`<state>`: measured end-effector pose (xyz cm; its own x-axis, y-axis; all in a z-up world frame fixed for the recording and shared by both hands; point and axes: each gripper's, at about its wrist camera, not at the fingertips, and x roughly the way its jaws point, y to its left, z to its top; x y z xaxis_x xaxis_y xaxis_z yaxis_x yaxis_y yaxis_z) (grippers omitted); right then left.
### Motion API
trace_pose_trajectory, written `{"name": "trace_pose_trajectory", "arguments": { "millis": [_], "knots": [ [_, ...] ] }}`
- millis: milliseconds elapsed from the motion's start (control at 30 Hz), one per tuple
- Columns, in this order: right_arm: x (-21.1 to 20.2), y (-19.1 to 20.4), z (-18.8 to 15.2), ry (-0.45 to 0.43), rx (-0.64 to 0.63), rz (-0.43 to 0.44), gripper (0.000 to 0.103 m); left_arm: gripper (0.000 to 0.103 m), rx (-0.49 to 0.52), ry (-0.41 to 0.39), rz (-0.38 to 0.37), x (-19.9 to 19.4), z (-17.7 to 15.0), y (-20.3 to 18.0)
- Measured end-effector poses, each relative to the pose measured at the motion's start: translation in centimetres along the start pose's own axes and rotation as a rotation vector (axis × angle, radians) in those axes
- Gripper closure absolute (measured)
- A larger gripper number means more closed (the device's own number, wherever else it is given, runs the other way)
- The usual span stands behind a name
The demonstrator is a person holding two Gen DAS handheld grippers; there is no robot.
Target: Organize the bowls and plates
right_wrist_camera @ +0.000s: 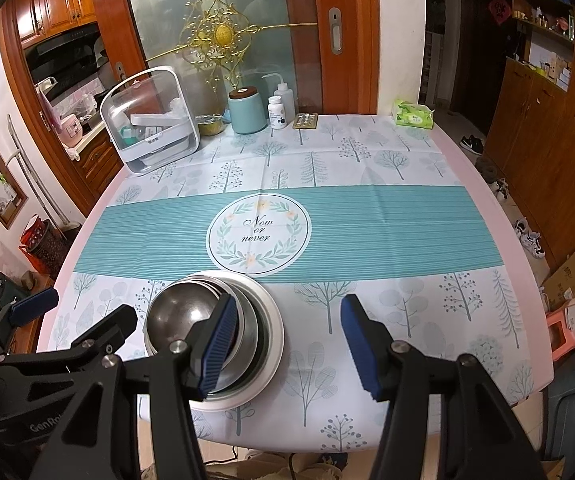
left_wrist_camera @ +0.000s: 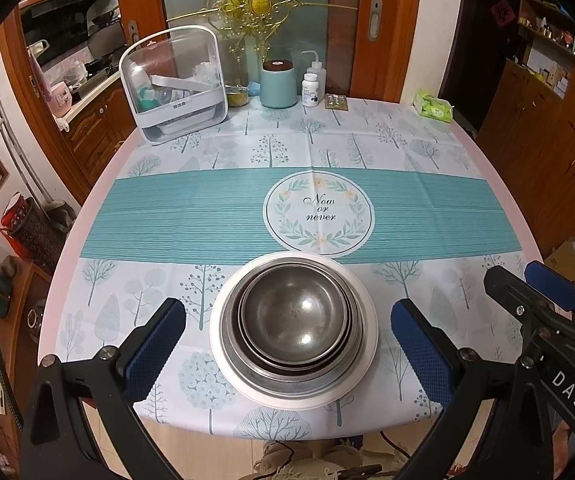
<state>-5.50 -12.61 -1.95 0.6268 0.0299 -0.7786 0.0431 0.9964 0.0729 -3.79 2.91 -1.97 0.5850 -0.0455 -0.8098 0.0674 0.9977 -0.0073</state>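
Right wrist view: right gripper's left finger (right_wrist_camera: 217, 346) covers the near-right part of the steel bowls (right_wrist_camera: 177, 314) stacked on the white plate (right_wrist_camera: 271, 336); how many bowls, can't tell here. The plate's near-left rim is hidden behind the gripper frame. Beyond the plate at the table's (right_wrist_camera: 527, 208) far edge: white pill bottle (right_wrist_camera: 276, 111), label too small to read; contents of the clear storage box (right_wrist_camera: 149, 120) blurred. Both views cut off the gripper bodies at the bottom edge.
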Motion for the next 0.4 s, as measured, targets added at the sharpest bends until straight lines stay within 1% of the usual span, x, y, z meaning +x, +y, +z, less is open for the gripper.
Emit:
{"name": "trace_pose_trajectory", "arguments": {
  "millis": [400],
  "knots": [
    [0.32, -0.01, -0.26, 0.007, 0.004, 0.002, 0.048, 0.001, 0.006, 0.014, -0.001, 0.6, 0.01, 0.17]
  ]
}}
